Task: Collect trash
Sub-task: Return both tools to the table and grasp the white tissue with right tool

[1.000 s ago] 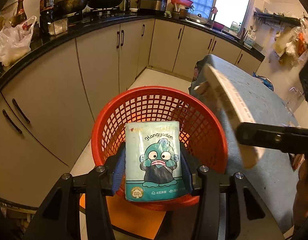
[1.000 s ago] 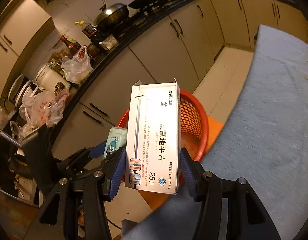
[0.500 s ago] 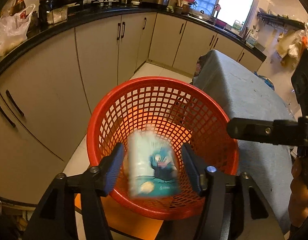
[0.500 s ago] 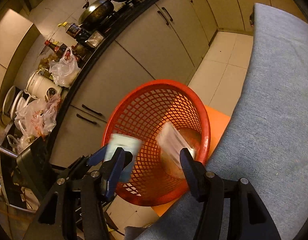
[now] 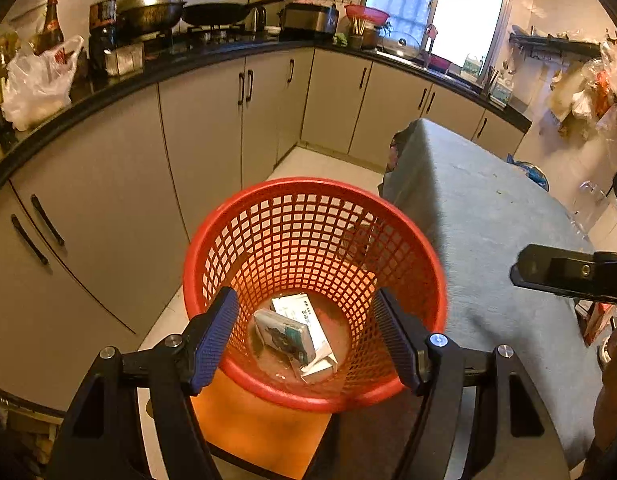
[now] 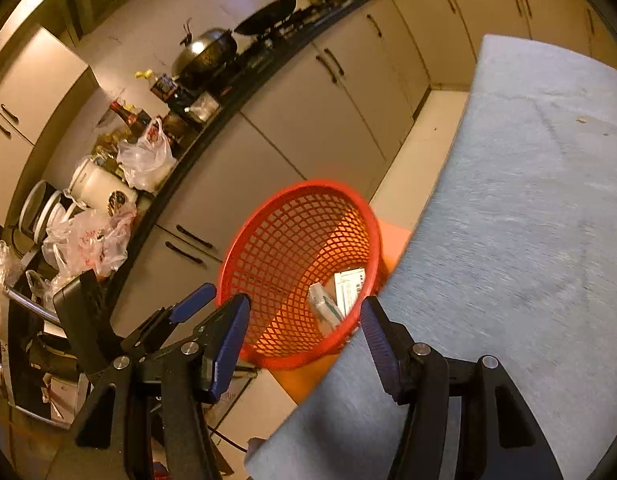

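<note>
Left wrist view: your left gripper (image 5: 306, 336), jaws spread wide, empty, above the red basket (image 5: 436, 280). Tissue pack (image 5: 282, 334) on medicine box (image 5: 308, 320), basket bottom.

Right wrist view: your right gripper (image 6: 304, 336), jaws wide apart, empty; basket beside grey-clothed table (image 6: 528, 220).

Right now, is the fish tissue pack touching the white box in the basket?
Touching. The left wrist view shows the tissue pack lying on the white box at the basket's bottom.

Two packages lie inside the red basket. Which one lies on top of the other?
The teal tissue pack with the cartoon figure lies on top. Under it is the white medicine box, flatter and printed with dark text, at the bottom of the red basket.
</note>
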### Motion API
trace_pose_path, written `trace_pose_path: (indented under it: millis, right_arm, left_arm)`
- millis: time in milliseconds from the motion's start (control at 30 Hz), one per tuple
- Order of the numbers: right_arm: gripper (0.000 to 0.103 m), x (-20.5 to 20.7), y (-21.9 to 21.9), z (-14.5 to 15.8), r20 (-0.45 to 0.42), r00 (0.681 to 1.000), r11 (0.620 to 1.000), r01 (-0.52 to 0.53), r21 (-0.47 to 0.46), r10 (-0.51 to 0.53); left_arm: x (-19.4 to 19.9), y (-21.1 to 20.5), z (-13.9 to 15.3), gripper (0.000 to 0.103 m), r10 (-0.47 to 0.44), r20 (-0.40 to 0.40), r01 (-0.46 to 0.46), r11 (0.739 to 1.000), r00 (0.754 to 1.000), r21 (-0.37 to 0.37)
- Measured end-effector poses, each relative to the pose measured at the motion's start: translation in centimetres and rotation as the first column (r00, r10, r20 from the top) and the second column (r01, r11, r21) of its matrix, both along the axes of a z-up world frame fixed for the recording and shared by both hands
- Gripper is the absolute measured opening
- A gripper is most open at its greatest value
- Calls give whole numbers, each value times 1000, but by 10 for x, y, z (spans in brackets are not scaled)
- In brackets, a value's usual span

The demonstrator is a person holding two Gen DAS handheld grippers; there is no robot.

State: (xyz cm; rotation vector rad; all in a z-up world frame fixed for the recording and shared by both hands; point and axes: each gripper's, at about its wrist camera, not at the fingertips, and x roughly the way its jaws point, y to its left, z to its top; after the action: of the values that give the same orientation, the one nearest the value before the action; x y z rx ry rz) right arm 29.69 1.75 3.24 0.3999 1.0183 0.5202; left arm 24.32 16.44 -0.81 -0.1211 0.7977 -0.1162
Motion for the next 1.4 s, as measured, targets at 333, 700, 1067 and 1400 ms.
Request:
trace_pose_path:
  millis: [333, 700, 1067, 1400]
  right_arm:
    - [65, -55, -52, 14, 59, 996, 997, 65, 33, -67]
    - [65, -109, -128, 16, 82, 980, 982, 178, 57, -183]
    - [69, -194, -257, 36, 193, 858, 875, 485, -1, -476]
    - [71, -220, -339, 0, 92, 752, 749, 659, -73, -653]
  left_arm:
    - [-30, -47, 20, 70, -85, 43, 86, 996, 995, -3]
    - [-42, -131, 22, 70, -236, 32, 235, 972, 971, 31]
    - [-44, -211, 15, 72, -376, -14, 377, 925, 926, 57]
    - [-42, -257, 10, 75, -425, -51, 428, 902, 904, 59]
